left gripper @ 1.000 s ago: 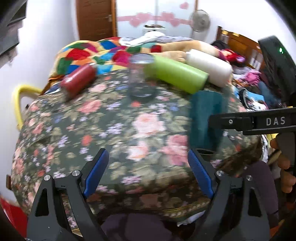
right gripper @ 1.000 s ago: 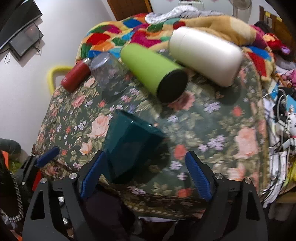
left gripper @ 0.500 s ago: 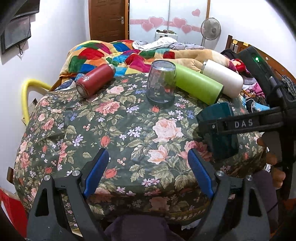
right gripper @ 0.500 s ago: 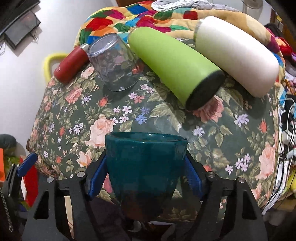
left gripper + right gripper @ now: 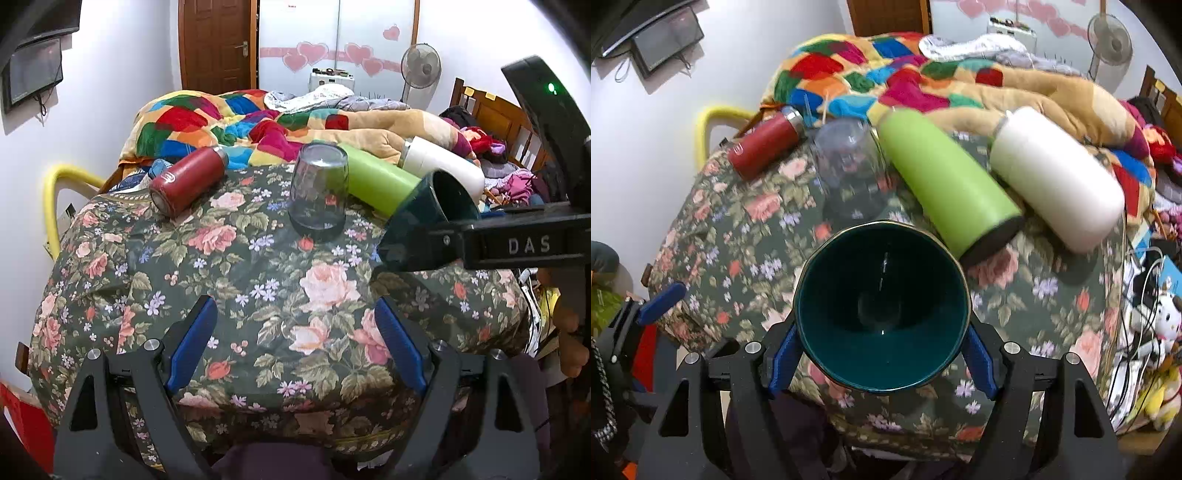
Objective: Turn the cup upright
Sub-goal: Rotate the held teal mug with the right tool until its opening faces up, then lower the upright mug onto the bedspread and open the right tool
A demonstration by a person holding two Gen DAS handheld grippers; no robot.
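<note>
Right wrist view showed the right hand-held gripper (image 5: pixel 882 349) clamped on the teal cup (image 5: pixel 882 306), its blue pads pressed against the cup's lower body on either side. The cup's mouth faced the camera, so its dark inside and gold-edged rim filled the middle of the picture. From the left wrist view the same cup (image 5: pixel 424 218) hung tilted above the floral cloth (image 5: pixel 258 288) covering the bench, mouth turned up and to the right, its base apparently clear of the cloth, though the black gripper bar hid the underside.

The left hand-held gripper (image 5: pixel 291 345) hovered low at the near edge with its pads spread wide and nothing between them.

Farther back stood an inverted clear glass (image 5: pixel 319 192), with a red flask (image 5: pixel 188 181), a green bottle (image 5: pixel 373 181) and a white bottle (image 5: pixel 443 170) lying on their sides against the patchwork quilt (image 5: pixel 221 122).

The step in hand looked like the turn itself, partly done: the cup was lifted and rolled partway, not yet upright. The next move would call for finishing the wrist rotation until the rim sat level, lowering the base flat onto a bare patch of cloth short of the glass and green bottle, then releasing.
</note>
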